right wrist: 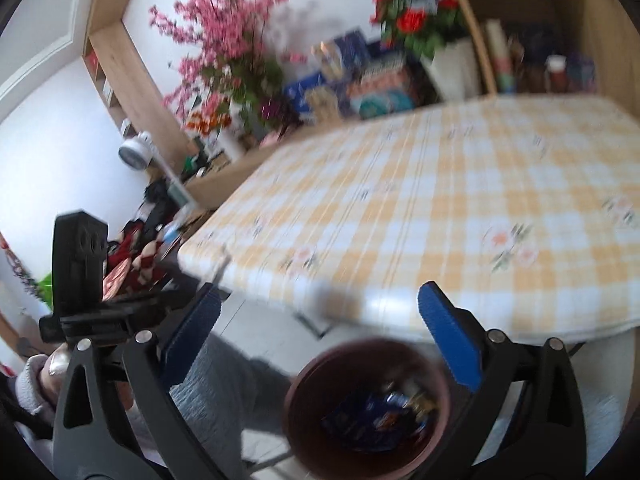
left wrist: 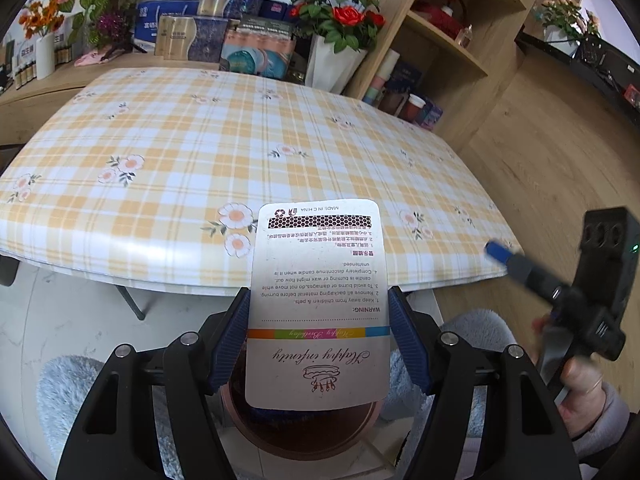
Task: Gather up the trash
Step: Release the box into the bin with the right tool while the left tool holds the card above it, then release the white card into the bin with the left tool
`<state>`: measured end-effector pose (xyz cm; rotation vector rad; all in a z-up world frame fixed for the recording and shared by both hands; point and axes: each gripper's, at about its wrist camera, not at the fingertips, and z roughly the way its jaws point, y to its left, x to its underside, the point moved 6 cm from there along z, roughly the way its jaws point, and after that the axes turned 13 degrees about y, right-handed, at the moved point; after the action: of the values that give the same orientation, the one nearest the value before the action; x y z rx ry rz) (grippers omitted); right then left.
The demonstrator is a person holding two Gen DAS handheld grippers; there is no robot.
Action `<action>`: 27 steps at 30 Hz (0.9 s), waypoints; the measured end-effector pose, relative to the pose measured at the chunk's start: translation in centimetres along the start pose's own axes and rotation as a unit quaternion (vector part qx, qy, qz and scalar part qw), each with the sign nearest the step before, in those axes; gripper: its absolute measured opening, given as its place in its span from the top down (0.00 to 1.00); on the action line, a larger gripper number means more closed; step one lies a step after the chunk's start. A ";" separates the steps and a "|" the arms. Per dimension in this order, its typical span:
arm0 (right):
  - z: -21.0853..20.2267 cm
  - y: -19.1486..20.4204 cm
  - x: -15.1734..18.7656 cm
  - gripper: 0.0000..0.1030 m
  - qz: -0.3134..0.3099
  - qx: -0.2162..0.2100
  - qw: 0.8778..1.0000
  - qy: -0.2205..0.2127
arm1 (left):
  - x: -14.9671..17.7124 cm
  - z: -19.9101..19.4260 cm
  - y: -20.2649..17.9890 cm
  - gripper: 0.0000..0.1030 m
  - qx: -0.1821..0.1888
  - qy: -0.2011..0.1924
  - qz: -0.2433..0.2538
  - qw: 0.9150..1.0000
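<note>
My left gripper [left wrist: 320, 304] is shut on a white printed card [left wrist: 320, 300], a candle packaging card with a warning text and a coloured stripe. It holds the card flat above a round brown bin [left wrist: 304, 436] on the floor in front of the table. In the right wrist view the brown bin [right wrist: 304, 392] holds blue and gold wrappers [right wrist: 376, 420]. My right gripper [right wrist: 320, 316] is open and empty, just above the bin. It shows in the left wrist view as a blurred blue fingertip [left wrist: 498, 250] at the right.
A table with a yellow plaid floral cloth [left wrist: 200, 152] fills the middle. Behind it stand boxes, flower pots [left wrist: 340, 20] and a wooden shelf [left wrist: 448, 40]. My grey-clad legs are on either side of the bin.
</note>
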<state>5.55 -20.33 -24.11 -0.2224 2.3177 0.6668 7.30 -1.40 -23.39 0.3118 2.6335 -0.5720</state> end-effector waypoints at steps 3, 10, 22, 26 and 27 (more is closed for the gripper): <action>-1.3 -0.5 -0.8 0.05 -0.010 0.018 0.999 -0.037 | 0.3 0.8 -0.6 0.36 0.001 0.013 0.011 1.000; -3.0 -2.6 -2.1 0.05 -0.011 0.077 0.994 -0.076 | 1.3 2.7 -2.6 0.35 -0.005 0.051 0.058 0.997; -3.8 -5.0 -1.7 0.05 0.016 0.100 0.991 -0.084 | 2.4 5.8 -3.9 0.19 0.001 0.107 0.081 0.991; -3.6 -4.6 -1.4 0.05 0.006 0.110 0.991 -0.079 | 2.0 5.3 -3.5 0.13 -0.013 0.094 0.075 0.993; -3.5 -4.5 -1.4 0.05 0.003 0.113 0.991 -0.078 | 1.7 4.9 -3.4 0.12 -0.018 0.086 0.074 0.993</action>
<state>6.05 -26.07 -22.78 -0.0555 2.2208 0.4041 6.54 -6.40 -27.06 0.5638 2.7503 -0.4667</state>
